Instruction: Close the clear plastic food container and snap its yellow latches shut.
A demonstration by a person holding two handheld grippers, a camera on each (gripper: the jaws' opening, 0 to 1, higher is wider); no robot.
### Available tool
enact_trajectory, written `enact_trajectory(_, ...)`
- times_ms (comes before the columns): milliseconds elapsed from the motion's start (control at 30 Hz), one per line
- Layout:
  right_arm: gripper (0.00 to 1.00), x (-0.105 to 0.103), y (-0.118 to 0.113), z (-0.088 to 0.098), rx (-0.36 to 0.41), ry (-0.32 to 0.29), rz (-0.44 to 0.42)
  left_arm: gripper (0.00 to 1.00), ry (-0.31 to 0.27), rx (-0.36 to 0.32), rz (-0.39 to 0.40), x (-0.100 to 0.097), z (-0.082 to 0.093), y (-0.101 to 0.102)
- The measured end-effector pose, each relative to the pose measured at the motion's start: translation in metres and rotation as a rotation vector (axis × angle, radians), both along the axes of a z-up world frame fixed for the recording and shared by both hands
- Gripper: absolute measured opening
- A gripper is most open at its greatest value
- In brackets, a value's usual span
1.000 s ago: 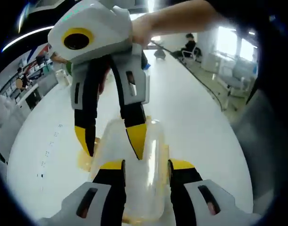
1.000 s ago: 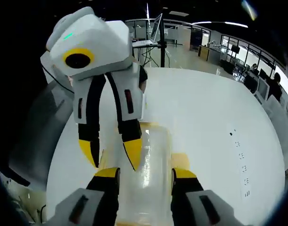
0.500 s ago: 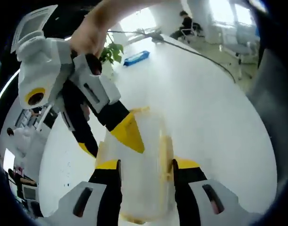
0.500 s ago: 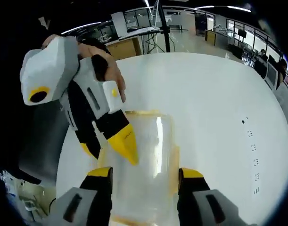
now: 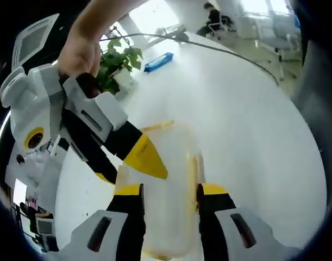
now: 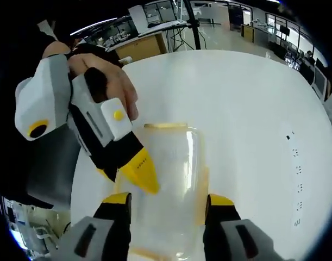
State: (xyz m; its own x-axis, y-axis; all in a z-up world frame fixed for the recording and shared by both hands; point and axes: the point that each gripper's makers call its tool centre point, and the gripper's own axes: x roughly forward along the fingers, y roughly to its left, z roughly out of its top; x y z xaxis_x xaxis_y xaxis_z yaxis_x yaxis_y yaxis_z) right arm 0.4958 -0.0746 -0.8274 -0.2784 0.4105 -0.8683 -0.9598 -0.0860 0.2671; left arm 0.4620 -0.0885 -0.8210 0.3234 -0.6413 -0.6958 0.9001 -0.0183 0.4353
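Observation:
The clear plastic container (image 5: 166,179) lies on the white table with its lid on and yellow latches at its ends and sides, such as the far latch (image 5: 157,126). My left gripper (image 5: 168,190) is open and straddles it from above. My right gripper (image 5: 125,166) leans in from the left, open, one yellow tip over the lid and the other by the container's left edge. In the right gripper view the container (image 6: 171,174) sits between my right gripper's (image 6: 168,199) open jaws. There my left gripper (image 6: 122,173) slants in from the left, one tip over the lid.
The round white table (image 5: 247,125) has free room on every side of the container. At its far end stand a blue box (image 5: 157,61), a potted plant (image 5: 119,60) and a cable (image 5: 231,51). A hand (image 6: 111,81) holds the left gripper.
Both views have swung with the hands. Each gripper, which stood upright over the container, now leans in from the left with its tips at the container's left side. Jaws stay apart.

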Motion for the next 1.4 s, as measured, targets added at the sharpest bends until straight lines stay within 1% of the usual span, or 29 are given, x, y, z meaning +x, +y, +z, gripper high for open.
enact_trajectory(100, 0.49, 0.002, 0.000, -0.001, -0.021, 0.029, 0.011, 0.34, 0.001, -0.004, 0.000, 0.000, 0.001, -0.001)
enact_trajectory(300, 0.47, 0.005, 0.000, -0.001, -0.037, 0.052, 0.020, 0.34, 0.013, -0.023, 0.000, -0.001, 0.000, 0.000)
enact_trajectory(400, 0.48, 0.004, 0.002, -0.001, -0.057, 0.054, 0.022, 0.35, 0.012, -0.027, -0.033, -0.003, -0.001, 0.000)
enact_trajectory(433, 0.49, 0.005, 0.002, -0.001, -0.059, 0.055, 0.022, 0.36, 0.023, -0.031, -0.032, -0.002, 0.000, 0.000)
enact_trajectory(467, 0.50, 0.005, 0.002, -0.002, -0.057, 0.068, 0.021, 0.37, 0.033, -0.035, -0.028, -0.003, 0.001, 0.000)
enact_trajectory(500, 0.50, 0.004, 0.004, -0.002, -0.044, 0.084, 0.009, 0.37, 0.029, -0.031, -0.035, -0.004, 0.001, 0.000)
enact_trajectory(533, 0.51, 0.004, 0.005, -0.001, -0.019, 0.087, 0.020, 0.37, 0.022, -0.018, -0.057, -0.006, 0.001, 0.002)
enact_trajectory(567, 0.51, 0.004, 0.004, -0.001, -0.020, 0.083, 0.014, 0.36, 0.031, -0.020, -0.063, -0.008, 0.002, 0.002)
enact_trajectory(600, 0.53, 0.006, 0.005, 0.000, -0.021, 0.051, 0.010, 0.35, 0.049, -0.017, -0.045, -0.009, 0.004, 0.003)
enact_trajectory(633, 0.54, 0.009, 0.007, 0.001, -0.014, 0.010, 0.029, 0.36, 0.058, -0.008, -0.043, -0.011, 0.005, 0.005)
enact_trajectory(667, 0.54, 0.005, 0.009, 0.006, -0.005, 0.006, 0.059, 0.39, 0.067, -0.014, -0.050, -0.014, 0.007, 0.004)
enact_trajectory(733, 0.58, 0.002, 0.013, 0.015, 0.006, -0.007, 0.069, 0.46, 0.071, -0.018, -0.049, -0.017, 0.010, 0.005)
enact_trajectory(800, 0.59, 0.003, 0.014, 0.019, 0.003, -0.032, 0.092, 0.46, 0.072, -0.021, -0.047, -0.018, 0.013, 0.006)
enact_trajectory(867, 0.64, 0.005, 0.015, 0.021, 0.002, -0.044, 0.086, 0.46, 0.087, -0.034, -0.037, -0.019, 0.017, 0.006)
enact_trajectory(900, 0.65, 0.007, 0.014, 0.022, -0.001, -0.046, 0.077, 0.46, 0.075, -0.016, -0.043, -0.020, 0.016, 0.008)
enact_trajectory(933, 0.64, 0.007, 0.013, 0.022, 0.001, -0.050, 0.081, 0.45, 0.061, 0.003, -0.051, -0.020, 0.016, 0.010)
enact_trajectory(1033, 0.63, 0.005, 0.011, 0.023, -0.002, -0.053, 0.079, 0.44, 0.077, 0.002, -0.047, -0.022, 0.017, 0.011)
enact_trajectory(1100, 0.62, 0.004, 0.010, 0.023, -0.005, -0.058, 0.081, 0.43, 0.080, 0.013, -0.048, -0.023, 0.016, 0.013)
enact_trajectory(1200, 0.59, 0.004, 0.007, 0.024, -0.002, -0.089, 0.068, 0.44, 0.101, 0.019, -0.042, -0.023, 0.016, 0.015)
enact_trajectory(1300, 0.59, 0.000, 0.007, 0.027, 0.031, -0.108, 0.055, 0.43, 0.144, 0.039, -0.050, -0.021, 0.018, 0.016)
enact_trajectory(1333, 0.58, -0.001, 0.006, 0.027, 0.039, -0.117, 0.049, 0.44, 0.177, 0.043, -0.049, -0.022, 0.020, 0.016)
enact_trajectory(1367, 0.58, -0.003, 0.005, 0.027, 0.037, -0.121, 0.045, 0.44, 0.177, 0.039, -0.050, -0.020, 0.022, 0.016)
enact_trajectory(1400, 0.57, -0.006, 0.002, 0.026, 0.030, -0.129, 0.043, 0.43, 0.188, 0.035, -0.059, -0.018, 0.027, 0.015)
